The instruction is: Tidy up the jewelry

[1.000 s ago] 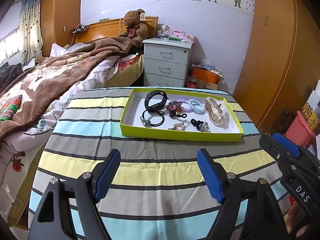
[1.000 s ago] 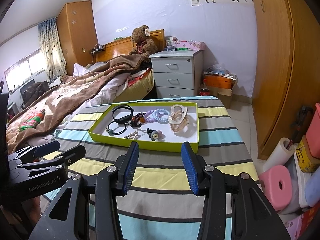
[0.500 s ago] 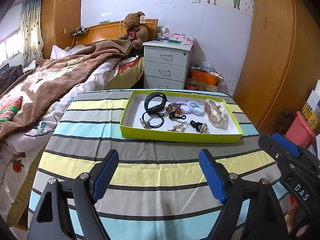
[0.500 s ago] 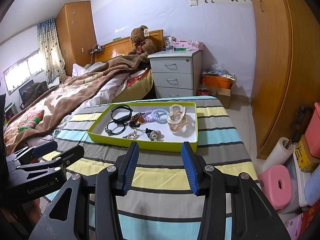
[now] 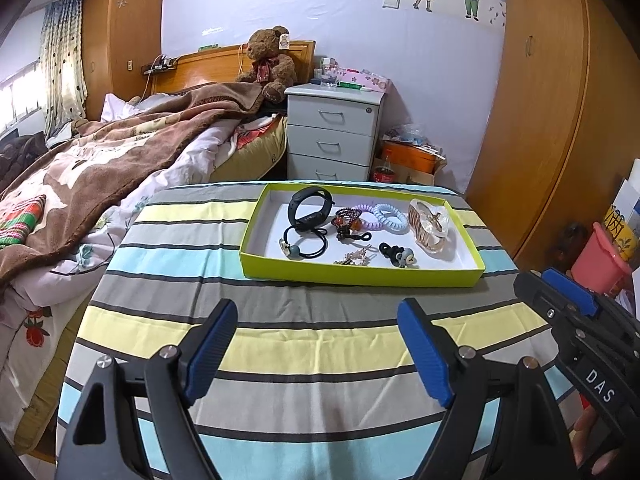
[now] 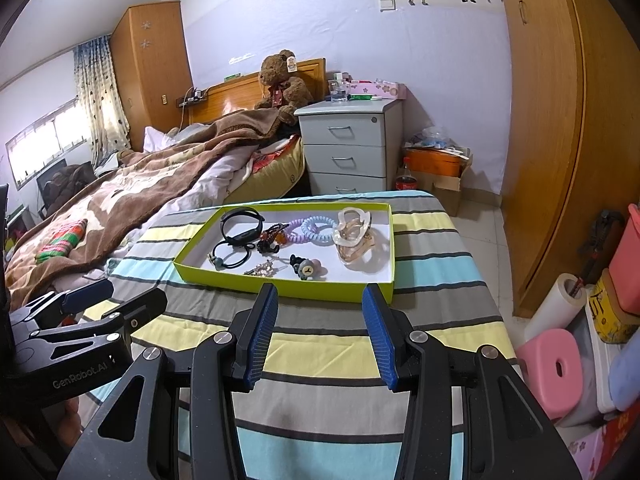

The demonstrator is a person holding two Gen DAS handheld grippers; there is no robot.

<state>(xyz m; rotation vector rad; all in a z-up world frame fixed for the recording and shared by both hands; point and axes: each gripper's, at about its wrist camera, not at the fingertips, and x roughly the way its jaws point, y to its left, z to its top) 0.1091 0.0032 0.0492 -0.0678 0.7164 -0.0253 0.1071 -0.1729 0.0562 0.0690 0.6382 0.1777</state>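
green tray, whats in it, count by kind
In the shallow green tray:
black wristband: 1
spiral hair ties, purple and light blue: 2
black elastic hair ties, one with a bead, one with charms: 2
dark beaded bracelet: 1
gold hair clip: 1
clear amber claw clip: 1
Total: 8

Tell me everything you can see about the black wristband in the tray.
The black wristband is a closed loop of matte, rubbery-looking strap with a thicker flat module on its near side. It rests tilted in the far left part of the green tray, on the white floor. A black hair tie lies just in front, seemingly touching it.
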